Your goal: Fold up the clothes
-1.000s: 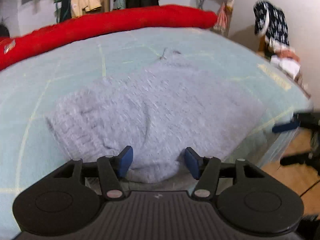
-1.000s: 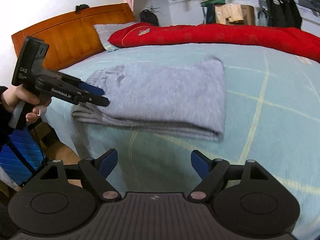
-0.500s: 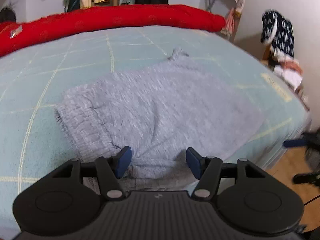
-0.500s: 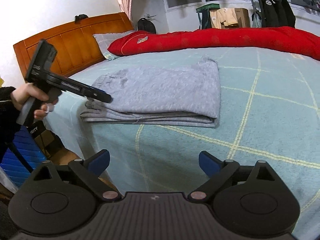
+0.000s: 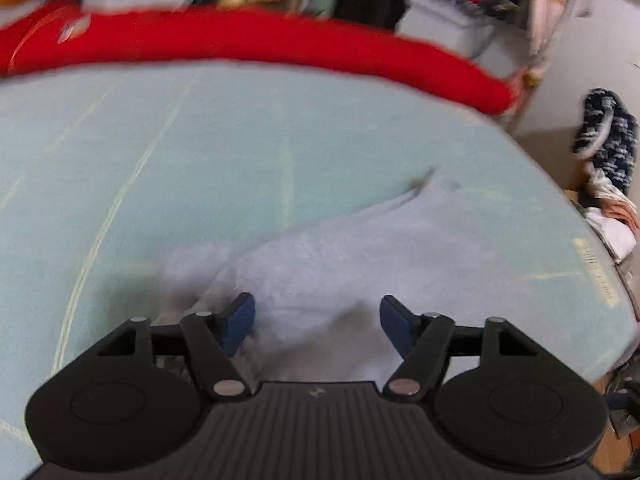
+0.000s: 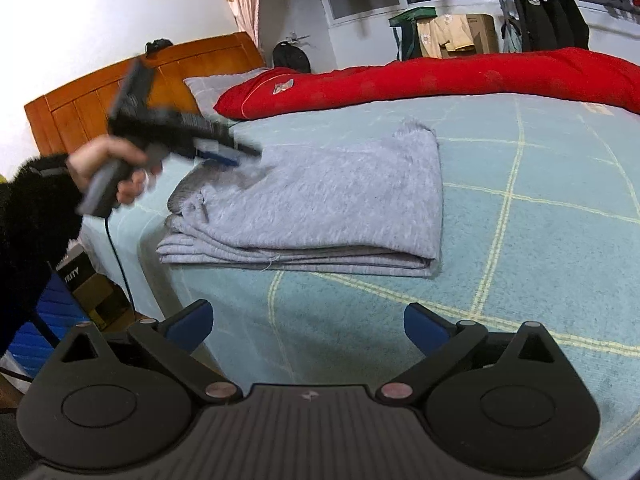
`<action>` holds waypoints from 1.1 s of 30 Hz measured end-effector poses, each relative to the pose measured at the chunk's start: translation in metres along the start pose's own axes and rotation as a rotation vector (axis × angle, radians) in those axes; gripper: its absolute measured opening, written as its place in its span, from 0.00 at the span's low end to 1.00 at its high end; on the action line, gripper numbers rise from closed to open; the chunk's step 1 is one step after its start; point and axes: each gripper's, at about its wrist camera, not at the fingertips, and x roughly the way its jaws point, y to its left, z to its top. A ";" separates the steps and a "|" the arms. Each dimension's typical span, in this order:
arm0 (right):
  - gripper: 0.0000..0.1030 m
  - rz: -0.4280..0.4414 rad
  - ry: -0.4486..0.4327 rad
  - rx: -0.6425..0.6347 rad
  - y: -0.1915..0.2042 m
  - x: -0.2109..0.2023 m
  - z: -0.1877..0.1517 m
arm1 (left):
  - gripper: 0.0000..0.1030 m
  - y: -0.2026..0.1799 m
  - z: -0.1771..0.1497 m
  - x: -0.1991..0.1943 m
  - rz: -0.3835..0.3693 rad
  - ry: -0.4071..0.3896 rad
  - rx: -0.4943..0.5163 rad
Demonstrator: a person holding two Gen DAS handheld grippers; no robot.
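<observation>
A folded grey fleece garment [image 6: 320, 208] lies near the edge of the pale green bedsheet [image 6: 540, 240]. In the left wrist view the garment [image 5: 380, 256] spreads out just beyond my left gripper [image 5: 316, 322], whose jaws are opening over its near end with nothing pinched between the pads. From the right wrist view, a hand holds the left gripper [image 6: 228, 152] above the garment's waistband end. My right gripper [image 6: 308, 328] hovers over bare sheet in front of the garment, jaws opening wide with nothing between them.
A long red quilt [image 6: 440, 80] lies along the far side of the bed, next to a wooden headboard [image 6: 100, 108] and a pillow [image 6: 216, 82]. Clothes pile [image 5: 608, 168] sits beyond the bed's right edge. Boxes [image 6: 80, 288] stand on the floor at left.
The left gripper has swung sideways over the garment's waistband end and rolled, its jaws a little wider. The right gripper's jaws have spread wider; it stayed in place.
</observation>
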 end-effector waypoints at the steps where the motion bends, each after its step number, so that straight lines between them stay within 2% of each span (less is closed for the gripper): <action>1: 1.00 0.006 -0.007 0.009 -0.003 -0.001 0.001 | 0.64 0.003 -0.004 -0.003 -0.018 -0.015 0.002; 5: 1.00 0.036 -0.053 0.036 -0.016 -0.002 0.015 | 0.73 -0.006 0.000 -0.015 -0.028 -0.030 -0.002; 9: 1.00 0.070 -0.106 0.044 -0.024 0.015 0.038 | 0.73 -0.014 0.000 -0.018 -0.029 -0.033 0.018; 14: 1.00 0.123 -0.008 0.117 -0.046 0.056 0.037 | 0.74 -0.008 -0.004 -0.029 -0.080 -0.041 -0.023; 18: 1.00 0.171 -0.028 0.109 -0.053 0.043 0.049 | 0.81 -0.004 -0.002 -0.049 -0.107 -0.074 -0.044; 21: 1.00 0.162 -0.018 0.144 -0.069 0.042 0.073 | 0.81 0.010 0.006 -0.061 -0.083 -0.090 -0.122; 23: 1.00 0.141 0.028 0.208 -0.087 0.052 0.090 | 0.82 0.024 0.009 -0.069 -0.060 -0.095 -0.193; 25: 1.00 0.148 0.089 0.307 -0.109 0.065 0.102 | 0.83 0.044 0.006 -0.073 -0.075 -0.085 -0.301; 28: 1.00 0.223 0.141 0.451 -0.139 0.080 0.112 | 0.83 0.072 -0.011 -0.065 -0.092 -0.037 -0.509; 30: 1.00 0.290 0.178 0.534 -0.155 0.092 0.115 | 0.83 0.084 -0.027 -0.051 -0.129 0.007 -0.632; 33: 1.00 0.374 0.235 0.611 -0.172 0.112 0.118 | 0.83 0.080 -0.043 -0.031 -0.141 0.057 -0.696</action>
